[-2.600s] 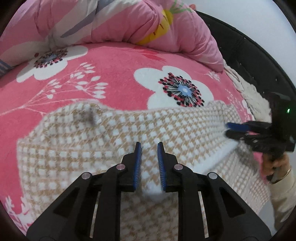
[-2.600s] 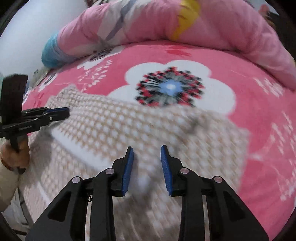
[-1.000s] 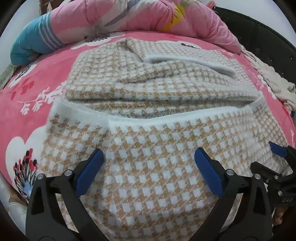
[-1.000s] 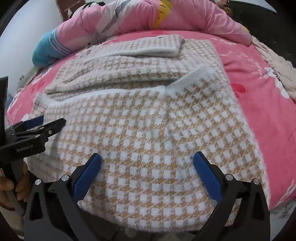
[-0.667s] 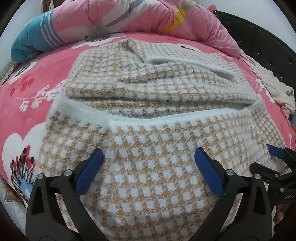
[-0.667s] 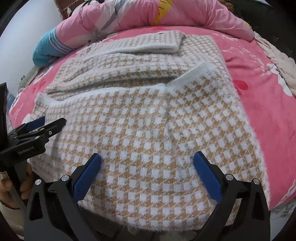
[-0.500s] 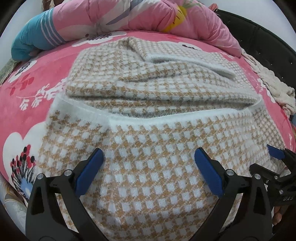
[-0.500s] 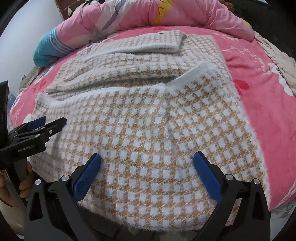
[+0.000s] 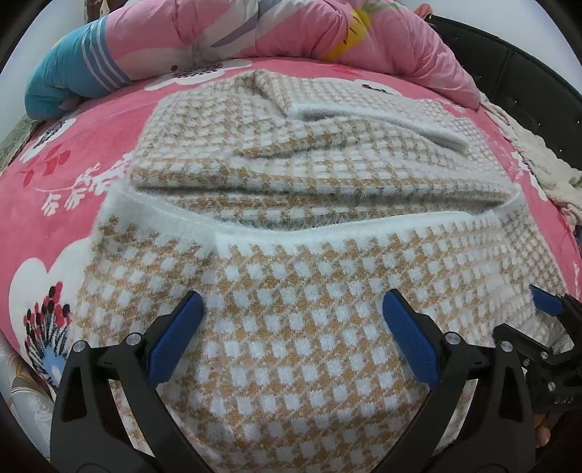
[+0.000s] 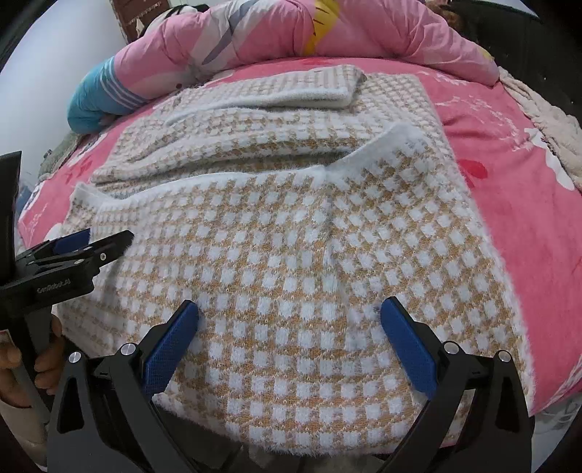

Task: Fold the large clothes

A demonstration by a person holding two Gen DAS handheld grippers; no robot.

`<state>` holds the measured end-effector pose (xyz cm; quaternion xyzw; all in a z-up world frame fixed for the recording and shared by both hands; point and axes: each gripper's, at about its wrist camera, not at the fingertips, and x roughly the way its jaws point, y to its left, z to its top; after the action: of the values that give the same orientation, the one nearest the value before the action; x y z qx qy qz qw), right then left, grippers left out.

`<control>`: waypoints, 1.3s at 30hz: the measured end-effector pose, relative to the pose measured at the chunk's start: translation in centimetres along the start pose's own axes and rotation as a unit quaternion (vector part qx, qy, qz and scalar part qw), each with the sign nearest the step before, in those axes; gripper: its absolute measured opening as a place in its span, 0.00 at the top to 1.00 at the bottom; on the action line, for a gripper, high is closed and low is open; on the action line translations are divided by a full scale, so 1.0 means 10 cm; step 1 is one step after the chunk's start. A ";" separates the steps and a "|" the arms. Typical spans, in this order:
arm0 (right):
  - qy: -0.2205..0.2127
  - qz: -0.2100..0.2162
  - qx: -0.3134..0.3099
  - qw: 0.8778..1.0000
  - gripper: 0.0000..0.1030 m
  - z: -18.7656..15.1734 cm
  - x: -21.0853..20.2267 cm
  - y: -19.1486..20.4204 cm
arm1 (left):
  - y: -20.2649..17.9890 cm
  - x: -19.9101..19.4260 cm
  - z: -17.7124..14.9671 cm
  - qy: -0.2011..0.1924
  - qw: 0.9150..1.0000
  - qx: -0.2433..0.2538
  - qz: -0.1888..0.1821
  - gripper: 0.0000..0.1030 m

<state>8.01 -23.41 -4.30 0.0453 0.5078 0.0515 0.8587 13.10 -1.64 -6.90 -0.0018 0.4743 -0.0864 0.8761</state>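
Note:
A tan and white houndstooth knit garment (image 9: pixel 291 276) lies on a pink flowered bed cover (image 9: pixel 72 171), its near part folded up over the far part, with a white fuzzy hem across the middle and a folded sleeve at the back. It also shows in the right wrist view (image 10: pixel 291 236). My left gripper (image 9: pixel 293 327) is wide open and empty above the near left part; it shows from the side in the right wrist view (image 10: pixel 105 240). My right gripper (image 10: pixel 289 327) is wide open and empty above the near right part.
A pink quilt (image 9: pixel 254 29) with a blue striped end (image 9: pixel 69 76) is bunched along the far side. A cream cloth (image 9: pixel 538 160) lies at the right by a black bed frame (image 9: pixel 516 65). The bed's near edge runs just below the grippers.
Since 2.6 s ago both grippers have opened, let go of the garment and drawn back toward the near edge. Over the last second they have barely moved.

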 end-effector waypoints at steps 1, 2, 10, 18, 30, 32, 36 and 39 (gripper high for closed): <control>-0.001 0.000 0.000 1.000 0.06 0.00 0.00 0.00 | 0.00 0.00 0.00 0.001 1.000 0.000 0.000 0.06; -0.002 -0.001 0.000 1.000 0.06 0.00 0.00 0.01 | 0.00 0.00 0.02 0.001 1.000 0.000 0.000 0.06; -0.008 -0.004 0.002 1.000 0.06 -0.02 0.00 0.01 | 0.00 0.00 0.01 0.000 1.000 0.001 0.001 0.06; -0.009 -0.004 0.002 1.000 0.06 -0.02 0.00 0.01 | 0.01 0.00 0.02 -0.001 1.000 0.001 0.000 0.06; -0.009 -0.002 0.001 1.000 0.06 -0.02 0.00 0.02 | 0.01 -0.01 0.01 -0.002 1.000 0.000 0.000 0.06; -0.012 -0.002 0.001 1.000 0.06 -0.03 0.00 0.02 | 0.00 -0.01 0.01 -0.002 1.000 0.001 0.000 0.06; -0.023 0.000 0.002 1.000 0.06 -0.04 0.00 0.02 | -0.01 -0.02 0.01 -0.007 1.000 0.001 0.000 0.06; -0.026 0.002 0.001 1.000 0.06 -0.02 0.01 0.03 | 0.00 -0.06 -0.02 -0.017 1.000 0.002 0.000 0.06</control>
<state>7.84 -23.13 -4.45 0.0489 0.4850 0.0515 0.8716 12.65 -1.51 -6.53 -0.0016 0.4590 -0.0878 0.8841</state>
